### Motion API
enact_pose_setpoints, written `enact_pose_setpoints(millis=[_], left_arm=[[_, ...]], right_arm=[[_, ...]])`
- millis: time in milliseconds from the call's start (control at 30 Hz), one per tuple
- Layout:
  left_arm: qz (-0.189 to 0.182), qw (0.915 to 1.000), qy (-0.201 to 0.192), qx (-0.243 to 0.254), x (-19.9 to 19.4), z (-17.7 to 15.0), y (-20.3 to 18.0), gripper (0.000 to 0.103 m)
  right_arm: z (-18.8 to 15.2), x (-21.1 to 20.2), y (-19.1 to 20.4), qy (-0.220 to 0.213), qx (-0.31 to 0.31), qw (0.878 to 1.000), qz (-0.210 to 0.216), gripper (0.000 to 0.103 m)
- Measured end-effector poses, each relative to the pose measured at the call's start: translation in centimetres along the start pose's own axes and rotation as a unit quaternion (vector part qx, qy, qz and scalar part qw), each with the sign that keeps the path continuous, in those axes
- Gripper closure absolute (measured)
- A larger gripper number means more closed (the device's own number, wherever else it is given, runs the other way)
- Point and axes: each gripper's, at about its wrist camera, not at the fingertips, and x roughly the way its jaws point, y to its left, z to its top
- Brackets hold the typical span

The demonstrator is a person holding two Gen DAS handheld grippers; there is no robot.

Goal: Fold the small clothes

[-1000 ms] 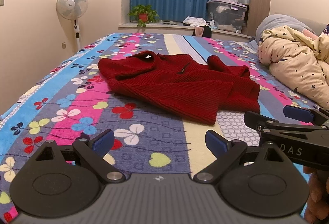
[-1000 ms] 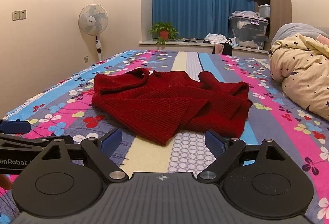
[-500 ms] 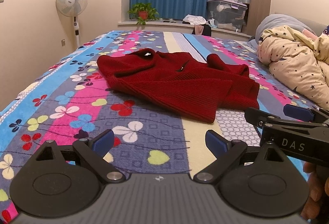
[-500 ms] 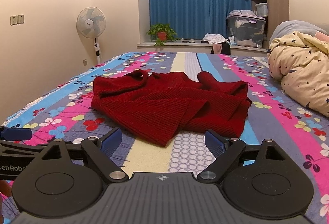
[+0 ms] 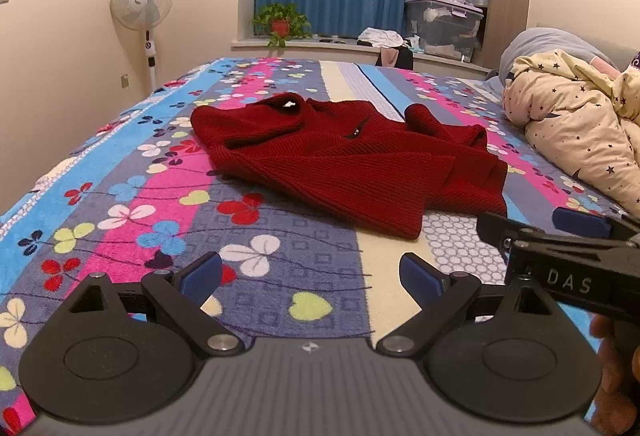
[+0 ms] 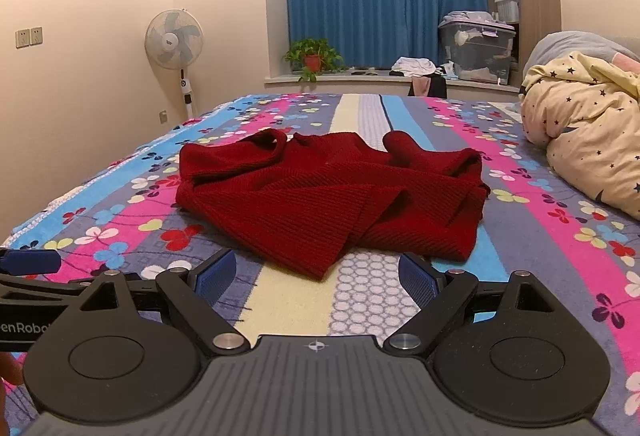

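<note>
Both grippers nearer, red sweater [image 5: 352,168] ahead.

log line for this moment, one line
phase: approach | left gripper: open, empty | right gripper: open, empty | red knit sweater: crumpled, unfolded on bedspread | contact: none

A dark red ribbed knit sweater [image 5: 348,164] lies rumpled and partly folded on the bed.

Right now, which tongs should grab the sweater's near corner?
Right, probably. The sweater's near corner lies just ahead between the open right tongs. From the left tongs, also open, it sits farther off and to the right.
</note>
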Motion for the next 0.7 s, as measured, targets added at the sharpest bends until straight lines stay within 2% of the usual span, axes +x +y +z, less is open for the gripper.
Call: enact_pose_setpoints(millis=[67, 133, 167, 200, 233, 267, 333, 433, 567, 700], left_arm=[[0.013, 0.9996, 0.000, 0.024, 0.0, -0.3, -0.1, 0.012], [0.022, 0.9982, 0.011, 0.054, 0.3, -0.7, -0.2, 0.033], [0.017, 0.9981, 0.012, 0.058, 0.4, -0.7, -0.1, 0.039], [0.010, 0.9980, 0.019, 0.059, 0.6, -0.8, 0.0, 0.052], [0.002, 0.9980, 0.029, 0.056, 0.9, -0.7, 0.2, 0.058], [-0.006, 0.9978, 0.048, 0.046, 1.4, -0.5, 0.4, 0.059], [-0.024, 0.9964, 0.077, 0.027, 2.7, -0.1, 1.0, 0.060], [-0.011, 0.9953, 0.092, 0.028, 5.2, 0.8, 1.2, 0.059], [0.008, 0.9953, 0.095, 0.016, 9.5, 1.9, 0.8, 0.056], [0.019, 0.9911, 0.127, -0.034, 14.9, 2.9, 0.7, 0.037]], right_arm=[[0.3, 0.0, -0.2, -0.004, 0.003, 1.000, -0.007, 0.014], [0.8, 0.0, -0.8, -0.013, 0.009, 1.000, -0.012, 0.014], [1.1, 0.0, -1.2, -0.014, 0.016, 1.000, -0.013, 0.014], [1.3, 0.0, -1.6, -0.018, 0.019, 1.000, -0.013, 0.014], [1.5, 0.2, -2.1, -0.018, 0.025, 0.999, -0.010, 0.018], [1.8, 0.4, -2.6, -0.012, 0.031, 0.999, -0.009, 0.029], [2.2, 1.1, -3.5, 0.010, 0.037, 0.999, -0.016, 0.043], [2.6, 2.3, -5.0, 0.051, 0.062, 0.997, -0.014, 0.044], [3.1, 2.7, -6.4, 0.072, 0.099, 0.993, 0.004, 0.044], [3.2, 3.1, -6.9, 0.076, 0.122, 0.989, 0.019, 0.044]])
